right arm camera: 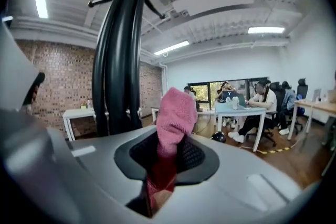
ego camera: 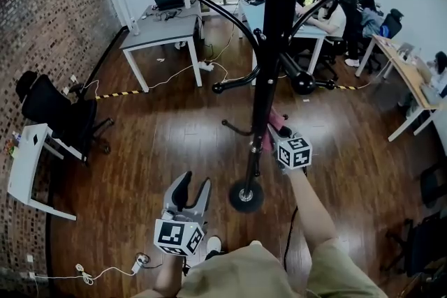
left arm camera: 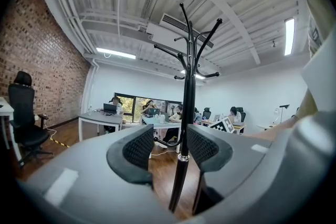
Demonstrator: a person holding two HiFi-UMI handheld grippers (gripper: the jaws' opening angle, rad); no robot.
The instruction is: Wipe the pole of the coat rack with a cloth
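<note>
Dark wooden floor (ego camera: 160, 129) fills the open office below my head view, with the black coat rack (ego camera: 269, 45) rising at centre from its round base (ego camera: 246, 196), hooked arms curving out on both sides near the top. Behind it, white desks (ego camera: 160, 31) stand by the window and people sit working at the far end (ego camera: 335, 14). A black office chair (ego camera: 52, 112) is parked by the brick wall on the left. The left gripper (ego camera: 192, 185) hangs low and left of the base, apart from the rack. In the left gripper view its jaws (left arm camera: 169, 148) stand wide with nothing gripped, and the pole (left arm camera: 185, 113) shows through the gap, further off. The right gripper (ego camera: 274, 130) is raised to the right side of the pole's lower stretch, its marker cube facing up. In the right gripper view its jaws (right arm camera: 167, 152) are pressed together on a pink cloth (right arm camera: 176, 118), whose bunched end pokes out beyond the pads, the pole (right arm camera: 118, 60) looming close on the left. From the head view the cloth (ego camera: 275, 121) sits right beside the pole. I cannot tell whether it is touching.
</note>
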